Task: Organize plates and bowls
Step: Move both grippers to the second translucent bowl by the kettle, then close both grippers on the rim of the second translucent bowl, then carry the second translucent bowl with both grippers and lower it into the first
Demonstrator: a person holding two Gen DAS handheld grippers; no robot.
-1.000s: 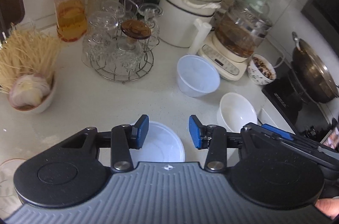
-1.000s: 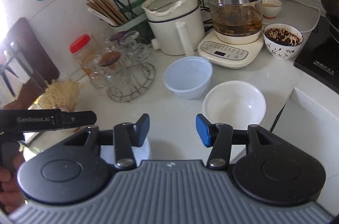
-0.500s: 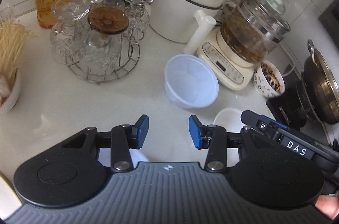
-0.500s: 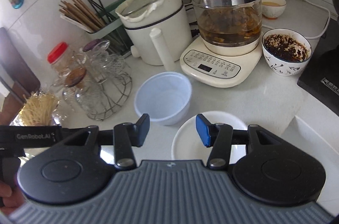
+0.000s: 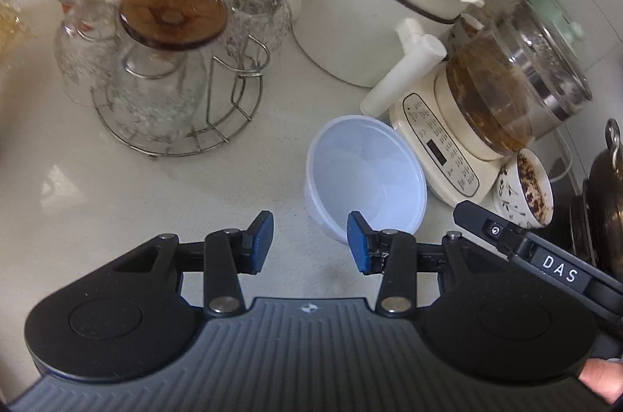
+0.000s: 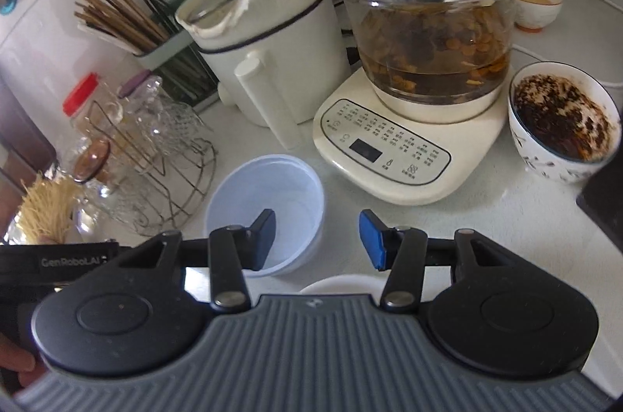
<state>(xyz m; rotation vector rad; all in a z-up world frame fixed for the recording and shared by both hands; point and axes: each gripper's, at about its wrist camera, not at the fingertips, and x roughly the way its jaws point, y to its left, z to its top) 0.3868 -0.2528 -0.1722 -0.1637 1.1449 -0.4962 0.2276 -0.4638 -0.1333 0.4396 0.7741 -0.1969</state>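
A pale blue plastic bowl (image 5: 366, 174) (image 6: 268, 201) stands upright on the white counter beside the kettle base. My left gripper (image 5: 310, 242) is open and empty; its right fingertip overlaps the bowl's near rim in the picture. My right gripper (image 6: 317, 240) is open too, its left fingertip in front of the bowl's inside, nothing between the pads. Just under the right gripper peeks the rim of a white bowl (image 6: 338, 284). A patterned bowl (image 6: 562, 127) (image 5: 525, 194) with dark contents sits to the right.
A glass kettle on a cream base (image 6: 420, 61), a white pot with a handle (image 6: 268, 50), a wire rack of glasses (image 5: 167, 61), a chopstick holder (image 6: 155, 34), a small bowl of yellow liquid (image 6: 537, 3), a dark wok (image 5: 607, 201) and a stove edge crowd the counter.
Both grippers have moved forward and lower toward the pale blue bowl, which looms larger. The white bowl has slipped almost out of sight under the right gripper and left the left view.
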